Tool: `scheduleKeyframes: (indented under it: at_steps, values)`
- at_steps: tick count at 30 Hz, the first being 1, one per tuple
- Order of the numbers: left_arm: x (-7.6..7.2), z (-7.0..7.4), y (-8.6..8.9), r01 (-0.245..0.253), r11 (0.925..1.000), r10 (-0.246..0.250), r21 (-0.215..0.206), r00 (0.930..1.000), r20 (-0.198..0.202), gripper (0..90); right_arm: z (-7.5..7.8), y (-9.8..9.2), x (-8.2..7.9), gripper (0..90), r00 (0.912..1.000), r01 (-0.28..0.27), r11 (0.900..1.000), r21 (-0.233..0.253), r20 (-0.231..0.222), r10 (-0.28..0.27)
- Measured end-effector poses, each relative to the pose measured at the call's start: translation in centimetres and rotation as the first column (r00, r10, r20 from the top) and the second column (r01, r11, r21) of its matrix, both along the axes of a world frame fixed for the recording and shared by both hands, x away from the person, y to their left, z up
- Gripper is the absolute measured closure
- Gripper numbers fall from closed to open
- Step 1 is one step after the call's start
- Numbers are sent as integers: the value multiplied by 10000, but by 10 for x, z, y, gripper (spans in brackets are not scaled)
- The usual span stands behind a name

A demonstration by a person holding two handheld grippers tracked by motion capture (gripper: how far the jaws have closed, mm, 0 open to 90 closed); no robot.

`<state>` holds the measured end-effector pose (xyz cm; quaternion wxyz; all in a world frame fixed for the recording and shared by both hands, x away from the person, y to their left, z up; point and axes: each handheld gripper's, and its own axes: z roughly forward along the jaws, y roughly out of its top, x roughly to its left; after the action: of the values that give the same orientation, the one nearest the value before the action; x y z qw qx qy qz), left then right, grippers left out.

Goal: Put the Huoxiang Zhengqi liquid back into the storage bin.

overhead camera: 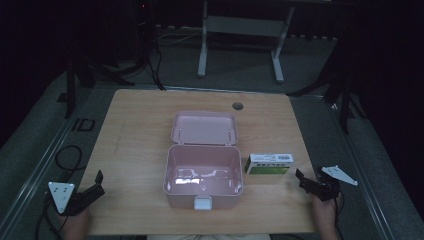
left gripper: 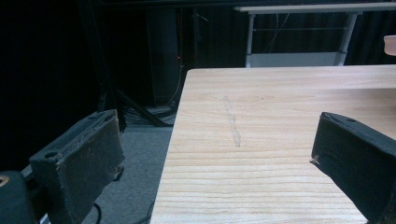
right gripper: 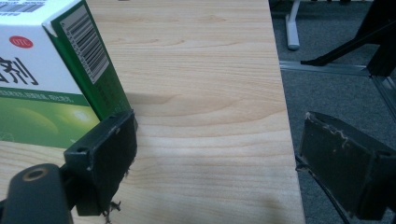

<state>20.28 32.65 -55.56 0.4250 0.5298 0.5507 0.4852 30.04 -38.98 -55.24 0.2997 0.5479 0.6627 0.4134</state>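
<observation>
At the near edge of a pale wooden counter (overhead camera: 135, 130), a person's two hand-held grippers sit at opposite corners, both with fingers released and grasping nothing. The left gripper (overhead camera: 97, 183) rests at the near-left corner, its grey three-cornered plate (overhead camera: 61, 195) turned up; its own view shows the gripper (left gripper: 224, 158) with jaws spread wide, one over the counter's left edge and grey floor, the other over bare wood marked by a faint scuff (left gripper: 232, 122). The right gripper (overhead camera: 302, 178) lies at the near-right corner, pointed toward a green-and-white carton (overhead camera: 269, 163) just beyond it; in the right gripper view the gripper (right gripper: 217, 154) stands with one jaw close against the carton (right gripper: 56, 79), whose barcoded end faces the camera, though contact cannot be told, while the other jaw hangs past the counter's right edge. The carton lies flat just beside the right wall of an open pink box (overhead camera: 170, 172), which stands at the counter's middle with its lid (overhead camera: 204, 127) thrown back and a white latch (overhead camera: 202, 203) at its near wall. Farther off, a round cable hole (overhead camera: 237, 106) marks the counter's far side; beyond it, the legs of a white table frame (overhead camera: 240, 25) stand on dim grey carpet.
</observation>
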Motion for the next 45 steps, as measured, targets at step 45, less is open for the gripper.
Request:
scheduleKeyframes:
  at_steps: [45]
  values:
    - [1,-1,0,-100,9999,102,136,9999,-103,22,33,58,0,124,5677,-7891,6036,-1139,-5106,6458]
